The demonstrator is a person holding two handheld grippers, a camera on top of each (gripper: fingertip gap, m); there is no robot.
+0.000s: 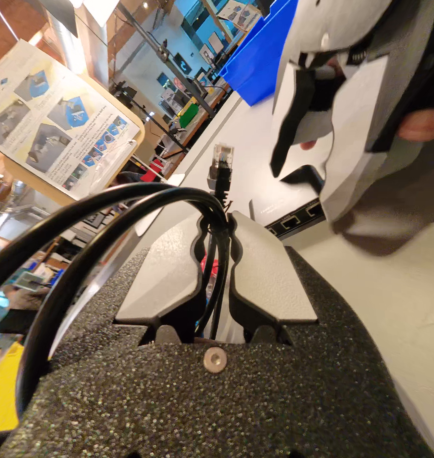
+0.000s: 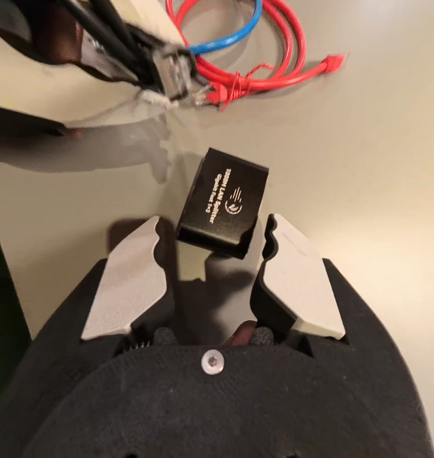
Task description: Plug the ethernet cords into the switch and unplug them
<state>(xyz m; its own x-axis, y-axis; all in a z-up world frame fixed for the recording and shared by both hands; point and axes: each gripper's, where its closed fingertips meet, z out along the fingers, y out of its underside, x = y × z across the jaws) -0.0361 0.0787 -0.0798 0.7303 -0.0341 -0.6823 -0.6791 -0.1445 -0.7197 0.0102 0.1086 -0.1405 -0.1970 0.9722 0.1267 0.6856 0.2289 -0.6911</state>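
**Black plug held off the ports, switch not yet steadied**

My left hand-held gripper (image 1: 228, 224) is clenched on the black ethernet cord (image 1: 92, 210) just behind its boot, the clear plug (image 1: 223, 155) pointing straight ahead along the fingers. The switch (image 1: 295, 218) lies on the counter (image 1: 359, 309) ahead and to the right of that plug — its port face turned toward me, the ports empty as far as I can see. So the plug's long axis runs past the switch, not into it; I judge it needs swinging right and lowering before it can seat.

My right hand-held gripper (image 2: 214, 224) is released, jaws spread on either side of the near end of the switch (image 2: 223, 200), not touching it. The box sits skewed between the fingers, its long axis tilted off theirs. The right hand is plainly the nearer — it hovers directly over the box, pitched down.

The red cord (image 2: 273, 81) and blue cord (image 2: 226, 39) lie coiled beyond, well apart from the switch.
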